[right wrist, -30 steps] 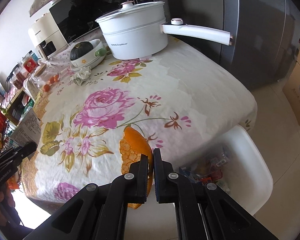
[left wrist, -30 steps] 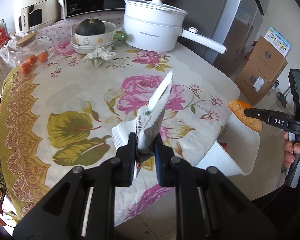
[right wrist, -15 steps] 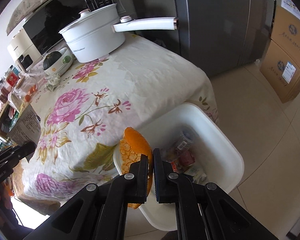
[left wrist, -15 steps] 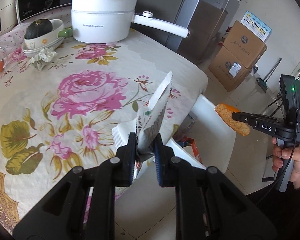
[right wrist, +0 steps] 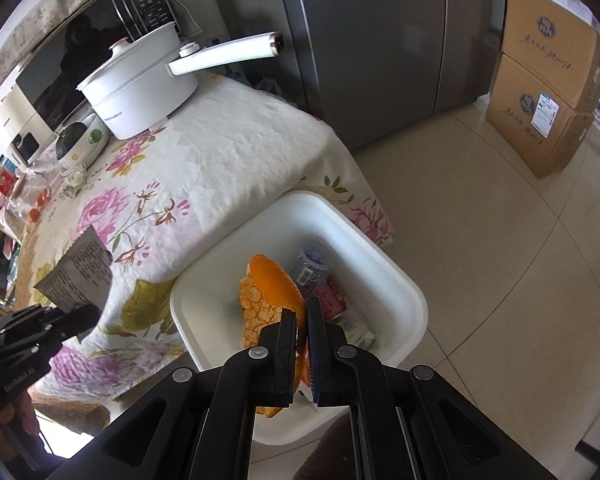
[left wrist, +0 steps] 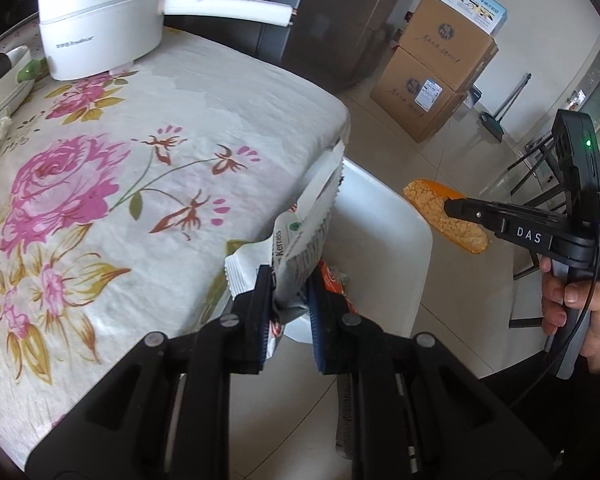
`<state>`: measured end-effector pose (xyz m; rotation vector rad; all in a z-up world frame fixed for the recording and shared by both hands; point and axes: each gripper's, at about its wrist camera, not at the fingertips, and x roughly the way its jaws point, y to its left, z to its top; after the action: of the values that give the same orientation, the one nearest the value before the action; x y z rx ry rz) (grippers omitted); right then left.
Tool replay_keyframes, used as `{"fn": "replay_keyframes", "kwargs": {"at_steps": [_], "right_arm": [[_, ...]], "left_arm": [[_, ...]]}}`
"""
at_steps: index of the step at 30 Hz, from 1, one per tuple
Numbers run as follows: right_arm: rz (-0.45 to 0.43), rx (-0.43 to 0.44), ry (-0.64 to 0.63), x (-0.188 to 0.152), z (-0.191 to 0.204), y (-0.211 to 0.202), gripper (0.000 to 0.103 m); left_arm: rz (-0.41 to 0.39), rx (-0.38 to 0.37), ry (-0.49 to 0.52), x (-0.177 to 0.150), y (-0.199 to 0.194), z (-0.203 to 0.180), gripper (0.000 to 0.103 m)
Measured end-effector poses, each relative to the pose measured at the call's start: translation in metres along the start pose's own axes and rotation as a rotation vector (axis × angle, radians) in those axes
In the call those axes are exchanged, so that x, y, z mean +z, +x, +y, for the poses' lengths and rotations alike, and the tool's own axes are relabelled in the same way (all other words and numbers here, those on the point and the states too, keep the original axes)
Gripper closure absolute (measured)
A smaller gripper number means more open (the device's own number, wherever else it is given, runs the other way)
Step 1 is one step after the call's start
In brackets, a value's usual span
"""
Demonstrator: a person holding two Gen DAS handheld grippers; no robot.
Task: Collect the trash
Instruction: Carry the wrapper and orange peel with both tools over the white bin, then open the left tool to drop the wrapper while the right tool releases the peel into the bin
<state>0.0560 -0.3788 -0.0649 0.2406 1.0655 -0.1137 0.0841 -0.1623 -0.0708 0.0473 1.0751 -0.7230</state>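
Note:
My left gripper is shut on a white snack wrapper and holds it upright over the table's edge, beside the white trash bin. My right gripper is shut on an orange peel and holds it above the open white trash bin, which has several wrappers and cans inside. The peel and right gripper also show in the left wrist view. The wrapper and left gripper show at the left of the right wrist view.
The floral tablecloth table carries a white pot with a long handle, a bowl with a squash and a crumpled tissue. A grey fridge and stacked cardboard boxes stand beyond on the tiled floor.
Both grippers have swung right, off the table toward the bin. The peel now hangs over the bin's inside, and the wrapper has reached the table edge next to it.

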Motion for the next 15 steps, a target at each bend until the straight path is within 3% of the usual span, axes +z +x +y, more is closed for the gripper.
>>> {"fn": "replay_keyframes", "kwargs": {"at_steps": [8,10,12,15], "right_arm": [[0.007,-0.011,0.007,-0.001,-0.013,-0.002,0.097],[0.01,-0.014,0.01,-0.001,-0.016,-0.001,0.097],[0.015,-0.019,0.014,-0.001,-0.019,0.001,0.097],[0.021,-0.022,0.018,-0.002,-0.022,0.002,0.097]], "left_arm": [[0.007,-0.031,0.07,0.008,0.022,-0.027,0.081],[0.005,-0.025,0.073,0.009,0.025,-0.028,0.069],[-0.001,0.01,0.058,0.011,0.026,-0.026,0.041],[-0.009,0.022,0.037,0.012,0.023,-0.021,0.036]]}}
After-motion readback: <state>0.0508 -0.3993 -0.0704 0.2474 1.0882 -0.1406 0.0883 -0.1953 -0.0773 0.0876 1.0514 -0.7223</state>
